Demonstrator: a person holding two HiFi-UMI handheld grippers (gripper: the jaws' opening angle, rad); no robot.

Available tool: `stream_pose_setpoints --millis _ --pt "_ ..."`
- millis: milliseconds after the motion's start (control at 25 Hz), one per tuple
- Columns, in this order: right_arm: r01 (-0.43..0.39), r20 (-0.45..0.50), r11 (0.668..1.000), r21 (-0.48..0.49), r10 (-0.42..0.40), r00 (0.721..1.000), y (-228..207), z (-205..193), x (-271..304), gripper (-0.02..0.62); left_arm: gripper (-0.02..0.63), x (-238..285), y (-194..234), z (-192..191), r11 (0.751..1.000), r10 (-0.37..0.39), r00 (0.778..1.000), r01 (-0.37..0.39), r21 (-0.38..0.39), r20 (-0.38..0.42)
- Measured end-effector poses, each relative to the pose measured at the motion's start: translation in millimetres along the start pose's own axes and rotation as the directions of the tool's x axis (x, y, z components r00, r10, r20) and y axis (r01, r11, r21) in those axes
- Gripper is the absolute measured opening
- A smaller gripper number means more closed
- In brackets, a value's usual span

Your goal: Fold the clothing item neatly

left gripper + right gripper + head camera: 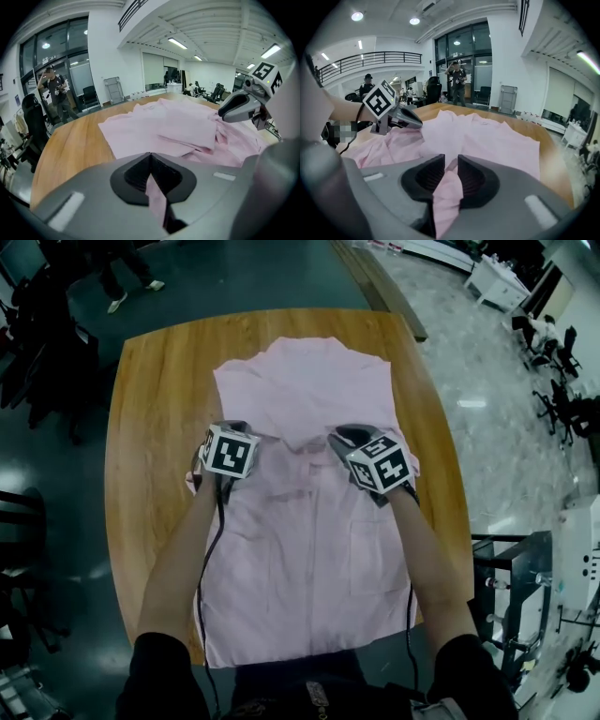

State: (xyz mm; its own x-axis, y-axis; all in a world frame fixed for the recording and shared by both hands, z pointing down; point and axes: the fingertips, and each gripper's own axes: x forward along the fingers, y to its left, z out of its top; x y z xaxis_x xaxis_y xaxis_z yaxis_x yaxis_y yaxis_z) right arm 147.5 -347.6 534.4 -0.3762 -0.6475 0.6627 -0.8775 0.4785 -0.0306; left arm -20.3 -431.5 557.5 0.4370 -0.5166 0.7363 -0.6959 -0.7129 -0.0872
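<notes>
A pale pink shirt [309,559] lies spread on the wooden table [150,427], its near hem hanging over the front edge and its far part folded into flat panels [183,126]. My left gripper [229,427] sits at the shirt's left side, about mid-length, and is shut on a pinch of pink fabric [157,197]. My right gripper [345,438] is level with it on the right side. Its jaws stand slightly apart, and a fold of shirt [447,192] lies loosely in the gap. Each gripper shows in the other's view: right gripper [236,107], left gripper [407,120].
Bare wood runs along the table's left and far sides. Dark chairs [37,362] stand to the left, a metal frame [520,587] to the right, a long plank [380,282] beyond the far edge. A person [457,79] stands past the table.
</notes>
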Motion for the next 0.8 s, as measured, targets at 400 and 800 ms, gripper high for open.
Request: stream_pose_setpoints --millis 400,800 --pt "-0.065 0.028 0.995 -0.071 0.067 0.997 37.6 44.0 40.6 0.089 0.008 -1.0 9.3 -0.2 0.996 0.011 0.999 -0.007 -0.084 0.051" --pt "-0.05 -0.081 0.998 -0.041 0.046 0.996 51.6 58.1 121.1 0.183 0.008 -2.9 18.2 -9.1 0.992 -0.021 0.998 0.028 -0.123 0.061"
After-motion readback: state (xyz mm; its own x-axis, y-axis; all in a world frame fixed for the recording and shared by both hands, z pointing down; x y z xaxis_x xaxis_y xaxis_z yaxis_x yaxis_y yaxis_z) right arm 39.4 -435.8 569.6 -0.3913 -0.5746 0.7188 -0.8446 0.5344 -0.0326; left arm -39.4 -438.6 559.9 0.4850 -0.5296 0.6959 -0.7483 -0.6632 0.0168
